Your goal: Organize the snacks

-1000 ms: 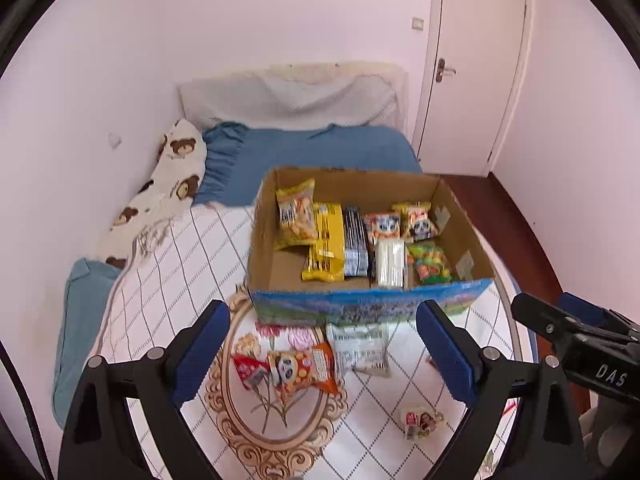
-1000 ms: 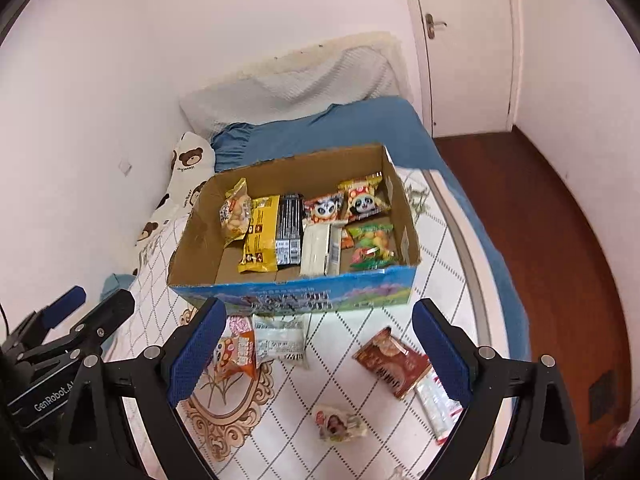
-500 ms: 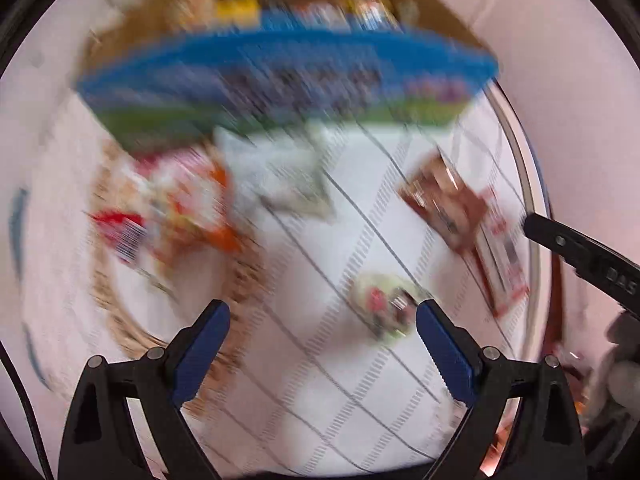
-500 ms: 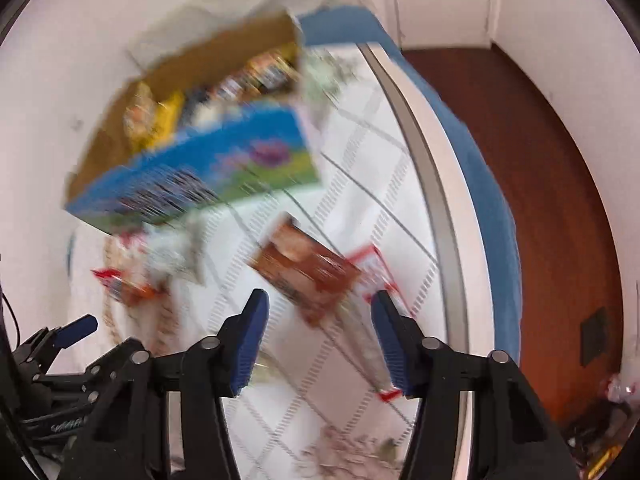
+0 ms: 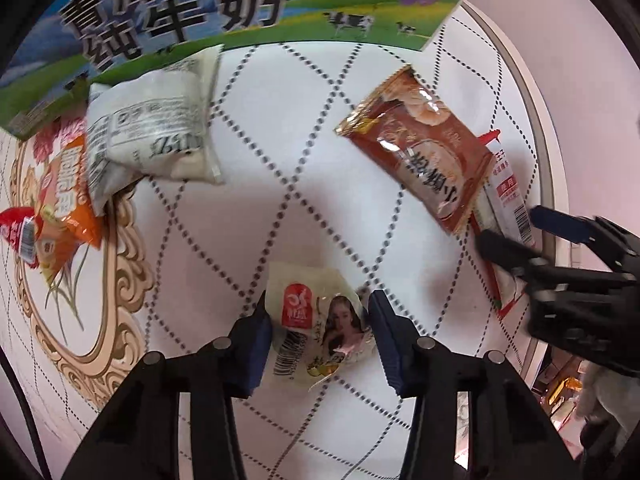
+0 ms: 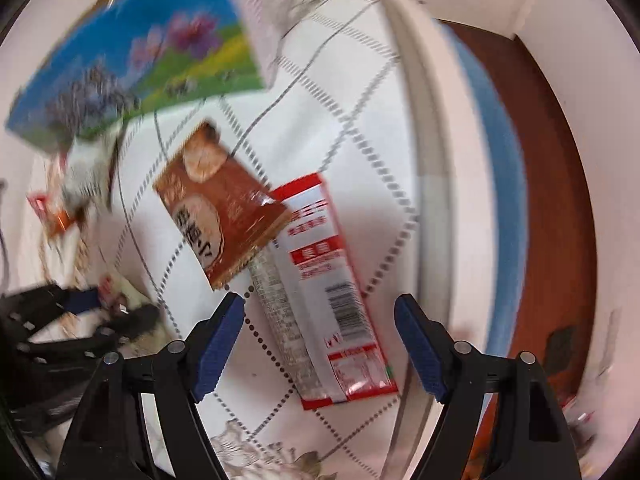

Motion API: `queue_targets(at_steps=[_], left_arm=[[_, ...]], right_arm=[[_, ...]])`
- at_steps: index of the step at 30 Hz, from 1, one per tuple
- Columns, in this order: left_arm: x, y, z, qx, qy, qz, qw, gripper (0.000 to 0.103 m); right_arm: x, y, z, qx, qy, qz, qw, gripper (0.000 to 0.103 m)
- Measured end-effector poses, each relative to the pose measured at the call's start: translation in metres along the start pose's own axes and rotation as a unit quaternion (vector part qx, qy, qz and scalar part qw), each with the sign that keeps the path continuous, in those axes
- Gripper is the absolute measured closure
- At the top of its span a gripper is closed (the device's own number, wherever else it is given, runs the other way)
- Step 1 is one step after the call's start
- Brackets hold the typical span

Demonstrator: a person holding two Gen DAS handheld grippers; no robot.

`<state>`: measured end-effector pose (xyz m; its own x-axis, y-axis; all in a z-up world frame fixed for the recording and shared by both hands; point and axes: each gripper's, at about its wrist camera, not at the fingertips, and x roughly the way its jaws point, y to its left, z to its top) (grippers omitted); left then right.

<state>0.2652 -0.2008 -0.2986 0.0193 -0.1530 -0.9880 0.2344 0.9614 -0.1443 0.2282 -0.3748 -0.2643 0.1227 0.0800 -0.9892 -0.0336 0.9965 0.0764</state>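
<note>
A small pale packet [image 5: 318, 330] printed with a woman's portrait is seen lying on the quilted white bed cover [image 5: 304, 184], directly between the blue fingers of the left gripper [image 5: 318, 334]. The jaws are narrowed to about the packet's width; the pads sit at its two edges, but whether they press on it cannot be told. The near end of the packet is cut off by the gripper body.

Ahead and to the right of the left gripper a brown packet [image 5: 420, 152] is laid flat, its far corner overlapping a long red-and-white packet [image 5: 506, 188]. Ahead and to the left, a white packet [image 5: 160, 128] is propped against the printed side of the box [image 5: 200, 8]; an orange packet [image 5: 64, 196] is partly covered by it, and a red packet [image 5: 18, 232] is cut off at the frame edge.

In the right wrist view the right gripper [image 6: 320, 344] is held wide open with nothing in it. The long red-and-white packet [image 6: 332, 292] lies on the cover between and just ahead of its fingers, nearer the left one and touching neither. The brown packet [image 6: 220, 200] lies ahead and left, over that packet's far end. The box [image 6: 132, 64] beyond is blurred, and the packets to the far left cannot be made out. The left gripper [image 6: 80, 312] appears at the left edge, blurred.
</note>
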Motion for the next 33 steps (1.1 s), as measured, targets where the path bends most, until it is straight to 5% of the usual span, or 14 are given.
queue_targets(at_steps=[4,11,17,23,33], left_arm=[[-0.006,0.021,-0.008,-0.025,0.009,-0.009,0.9996,0.059],[0.01,0.055,-0.014,-0.1,0.038,-0.074,0.9916,0.054],[0.012,0.032,-0.012,-0.047,0.04,-0.042,0.9973,0.043],[-0.002,0.003,-0.022,-0.026,0.024,-0.013,0.9993,0.058],[-0.034,0.009,-0.056,-0.031,0.016,-0.04,0.9986,0.059]], right_arm=[[0.018,0.012,-0.003,-0.014,0.026,-0.021,0.999,0.031],[0.02,0.02,-0.034,0.037,0.047,0.057,0.997,0.035],[0.019,0.007,-0.03,0.081,0.013,0.031,0.996,0.035],[0.025,0.01,-0.022,0.079,0.003,0.02,0.997,0.047],[0.005,0.028,-0.074,0.083,-0.004,0.064,0.994,0.051]])
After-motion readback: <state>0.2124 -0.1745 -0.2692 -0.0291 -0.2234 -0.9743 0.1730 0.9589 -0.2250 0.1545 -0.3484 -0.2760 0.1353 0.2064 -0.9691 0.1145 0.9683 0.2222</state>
